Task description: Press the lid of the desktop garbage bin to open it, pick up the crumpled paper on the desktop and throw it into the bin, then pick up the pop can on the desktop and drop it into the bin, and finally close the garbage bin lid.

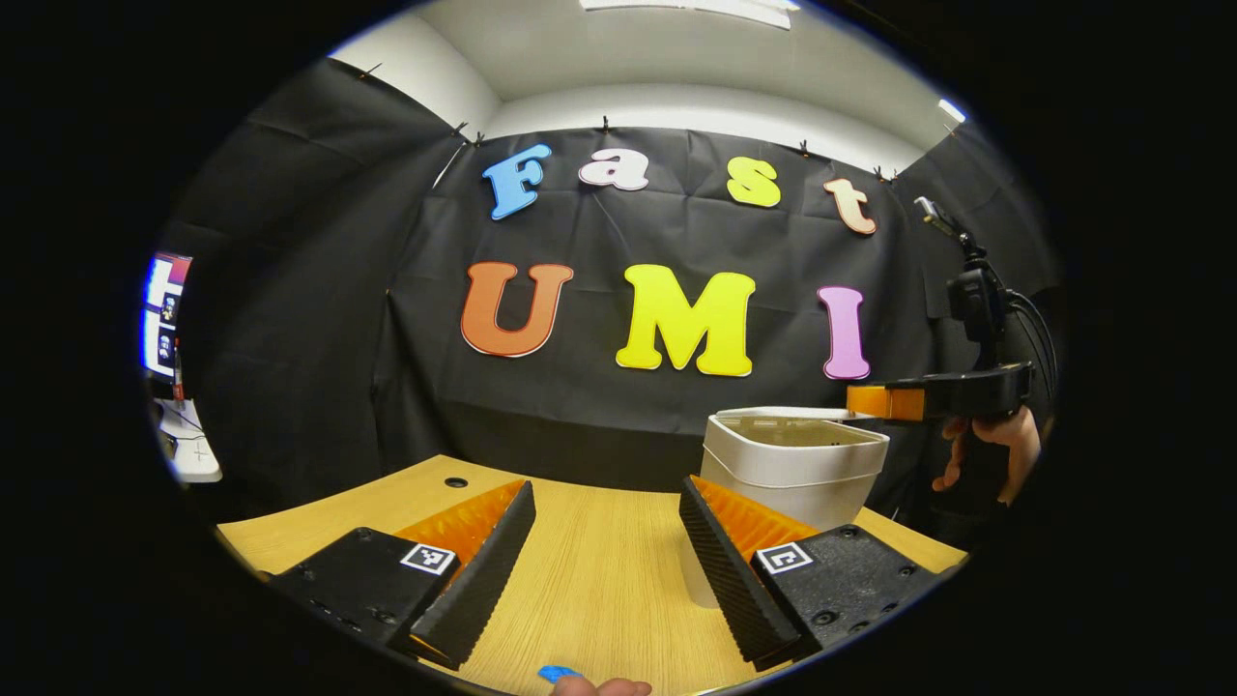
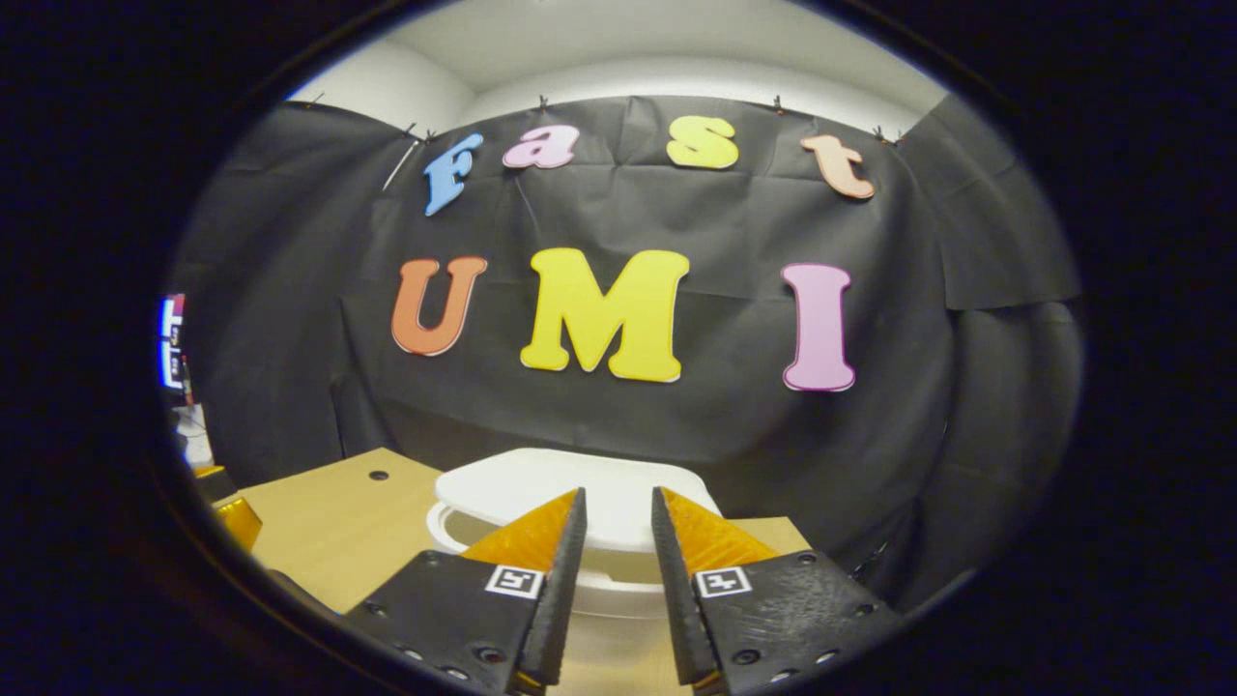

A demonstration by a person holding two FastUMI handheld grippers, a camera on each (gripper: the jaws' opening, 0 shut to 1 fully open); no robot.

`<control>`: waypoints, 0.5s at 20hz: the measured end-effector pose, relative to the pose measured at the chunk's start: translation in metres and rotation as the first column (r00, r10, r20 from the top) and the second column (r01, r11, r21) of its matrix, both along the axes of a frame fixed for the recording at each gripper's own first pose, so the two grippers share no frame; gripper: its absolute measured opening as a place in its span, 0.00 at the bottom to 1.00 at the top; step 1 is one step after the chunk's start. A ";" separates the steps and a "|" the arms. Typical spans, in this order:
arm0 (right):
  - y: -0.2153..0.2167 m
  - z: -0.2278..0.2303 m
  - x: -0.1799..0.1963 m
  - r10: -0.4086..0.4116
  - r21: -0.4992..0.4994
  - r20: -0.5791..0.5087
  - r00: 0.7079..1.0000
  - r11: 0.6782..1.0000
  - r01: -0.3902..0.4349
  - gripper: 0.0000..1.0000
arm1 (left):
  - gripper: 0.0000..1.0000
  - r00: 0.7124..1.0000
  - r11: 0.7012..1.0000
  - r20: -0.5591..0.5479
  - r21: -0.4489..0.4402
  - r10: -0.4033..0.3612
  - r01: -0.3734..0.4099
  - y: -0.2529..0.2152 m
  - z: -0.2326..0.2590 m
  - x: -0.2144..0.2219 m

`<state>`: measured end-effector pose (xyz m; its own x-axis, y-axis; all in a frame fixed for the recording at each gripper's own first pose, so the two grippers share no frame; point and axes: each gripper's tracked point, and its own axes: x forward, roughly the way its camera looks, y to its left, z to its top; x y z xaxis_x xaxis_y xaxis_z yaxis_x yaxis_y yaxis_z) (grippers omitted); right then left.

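1. Step in hand: the right gripper (image 2: 618, 503) hangs just above the white lid (image 2: 541, 488) of the bin (image 1: 802, 464). Its fingers are narrowly apart and pinch nothing. In the left gripper view it reaches in from the far right, level with the bin's top.
2. State of the bin: the lid sits close over the rim, with a thin gap at its near edge; whether it is latched cannot be told. Paper and can are not seen on the desk, so this is judged to be either the opening press or the final closing.
3. Next move: it calls for a short, straight push down on the lid, centred so the light bin does not tip or slide.
4. Left gripper (image 1: 609, 522): spread wide and empty, it is held low over the desk, left of the bin.
5. Surface: a pale wood-grain desk (image 1: 599, 570) with a small round hole at its far left.
6. Room: black cloth walls, white ceiling, and a lit screen (image 1: 164, 314) at far left.
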<state>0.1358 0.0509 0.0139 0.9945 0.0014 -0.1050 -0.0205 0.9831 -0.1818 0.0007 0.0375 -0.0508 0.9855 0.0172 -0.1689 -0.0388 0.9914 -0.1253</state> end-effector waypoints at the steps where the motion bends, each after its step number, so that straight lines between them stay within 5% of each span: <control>1: 0.000 0.002 -0.005 0.003 -0.005 0.012 1.000 1.000 -0.003 0.53 | 0.97 1.000 1.000 0.003 0.004 0.003 -0.003 0.001 0.000 -0.001; 3: 0.003 0.001 -0.014 0.018 -0.017 0.023 1.000 1.000 -0.018 0.76 | 0.97 1.000 1.000 0.010 0.006 0.004 -0.004 0.001 0.002 -0.004; 5: 0.004 0.000 -0.024 0.032 -0.019 0.030 0.999 0.999 -0.031 0.88 | 0.97 1.000 1.000 0.010 0.019 0.007 -0.007 0.003 0.003 -0.005; 10: -0.006 0.004 -0.051 0.024 0.000 0.088 0.996 1.000 -0.024 0.97 | 0.97 1.000 1.000 0.003 0.025 -0.008 0.008 0.001 -0.001 -0.012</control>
